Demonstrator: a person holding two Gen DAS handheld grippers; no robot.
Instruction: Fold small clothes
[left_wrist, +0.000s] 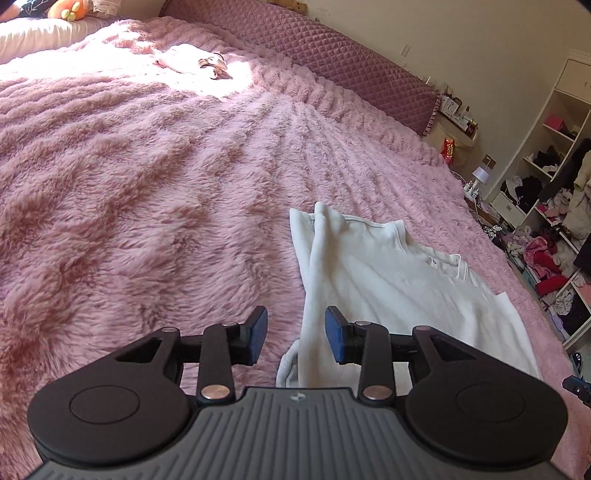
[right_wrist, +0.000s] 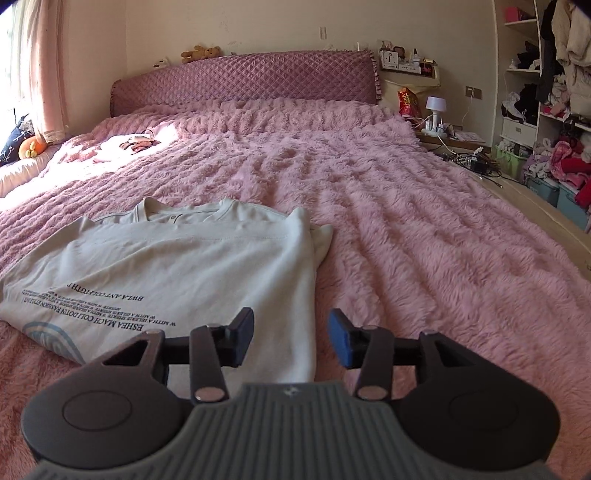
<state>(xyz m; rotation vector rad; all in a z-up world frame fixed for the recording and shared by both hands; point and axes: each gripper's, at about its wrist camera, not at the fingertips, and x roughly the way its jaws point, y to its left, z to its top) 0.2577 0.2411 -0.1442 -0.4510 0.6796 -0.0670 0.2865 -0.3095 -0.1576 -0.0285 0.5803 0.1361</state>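
Note:
A white T-shirt lies on the pink fluffy bedspread, its left sleeve side folded inward into a long ridge. My left gripper is open, its jaws straddling the near end of that folded ridge without gripping it. In the right wrist view the same T-shirt lies with dark printed text on it and its collar toward the headboard. My right gripper is open above the shirt's right edge near the hem, holding nothing.
A small pale garment lies in a sunlit patch near the quilted purple headboard. A nightstand with a lamp and open shelves full of clothes stand right of the bed. An orange plush sits at the left.

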